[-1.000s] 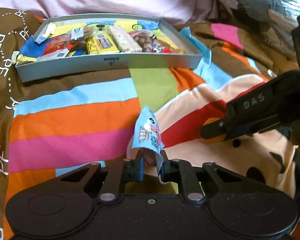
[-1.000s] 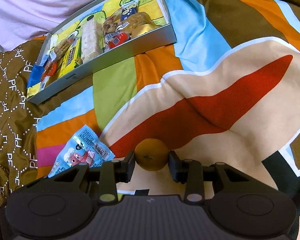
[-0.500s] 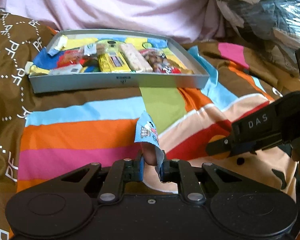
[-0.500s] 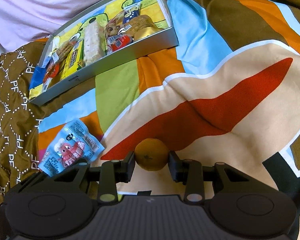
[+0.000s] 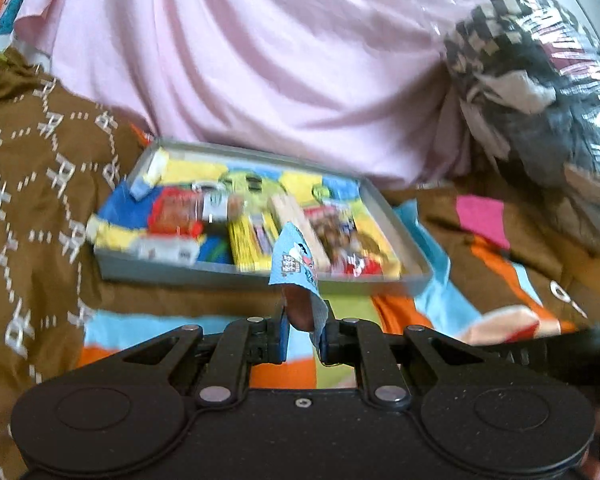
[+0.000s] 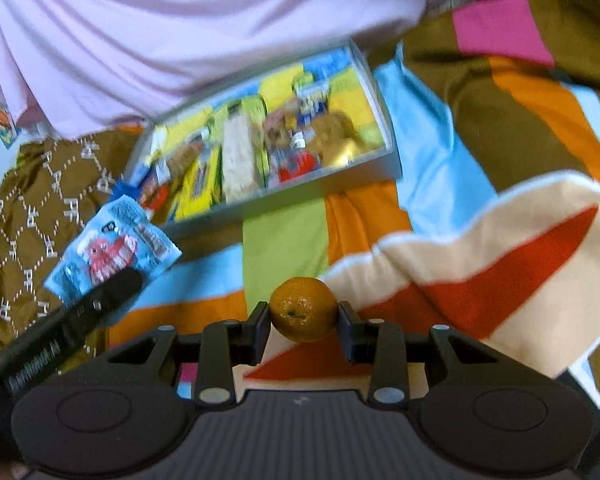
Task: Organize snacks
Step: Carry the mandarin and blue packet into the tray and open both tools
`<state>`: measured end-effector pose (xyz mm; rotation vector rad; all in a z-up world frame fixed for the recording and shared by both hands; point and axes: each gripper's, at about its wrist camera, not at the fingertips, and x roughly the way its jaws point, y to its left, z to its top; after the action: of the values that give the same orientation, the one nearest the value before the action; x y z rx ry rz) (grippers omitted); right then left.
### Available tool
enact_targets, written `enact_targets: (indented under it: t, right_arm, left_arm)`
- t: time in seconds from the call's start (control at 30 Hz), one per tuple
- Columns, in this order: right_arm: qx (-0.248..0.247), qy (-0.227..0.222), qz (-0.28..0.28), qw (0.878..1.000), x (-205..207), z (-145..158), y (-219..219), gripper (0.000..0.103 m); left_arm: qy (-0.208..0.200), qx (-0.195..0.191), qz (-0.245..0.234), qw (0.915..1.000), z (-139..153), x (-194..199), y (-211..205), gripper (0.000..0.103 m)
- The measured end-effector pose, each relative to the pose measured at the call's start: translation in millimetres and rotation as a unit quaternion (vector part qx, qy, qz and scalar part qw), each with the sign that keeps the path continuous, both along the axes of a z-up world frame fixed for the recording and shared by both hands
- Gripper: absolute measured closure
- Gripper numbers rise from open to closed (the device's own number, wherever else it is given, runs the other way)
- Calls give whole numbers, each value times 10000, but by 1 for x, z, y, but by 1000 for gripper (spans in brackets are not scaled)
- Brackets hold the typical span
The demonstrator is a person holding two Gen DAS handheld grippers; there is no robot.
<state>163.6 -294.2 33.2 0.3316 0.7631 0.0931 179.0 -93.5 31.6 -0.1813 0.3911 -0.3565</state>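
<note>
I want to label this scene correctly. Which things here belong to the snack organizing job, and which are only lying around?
Part of the job:
- blue snack packet, in the left gripper
- orange, in the right gripper
- grey tray holding snacks

Just lying about:
- striped blanket
- pink sheet
- plastic bag of clothes

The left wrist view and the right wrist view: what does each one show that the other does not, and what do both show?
Only the left wrist view shows the clear plastic bag of dark and checkered cloth at upper right, and the left gripper with its jaws shut on the packet's lower edge.

Only the right wrist view shows the small orange clamped in the right gripper, and the packet's printed red front.

Both show the blue snack packet, the grey tray of snacks, the striped blanket and the pink cloth.
</note>
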Motion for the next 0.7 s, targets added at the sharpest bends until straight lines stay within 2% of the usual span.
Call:
enact_targets:
  t: [0.23,0.33,0.5,0.7]
  right_arm:
    - [-168,-876,-429,9951,7,8,-6,63]
    - [-252,-1219,-537,9908,17,10,-4,63]
    - [-306,-1670,-572,9838,42,16,3,63]
    - [-764,-1945,-314,9774,70,12,21,63]
  left_arm:
    - [-268,542,-410,9973,38,51,-1,88]
    - [-377,681,-490,9958,45,70,5,88]
    - [-301,313,-170,9989,32,92,23,88]
    - [-87,-123,-1,9999,17,112,39,88]
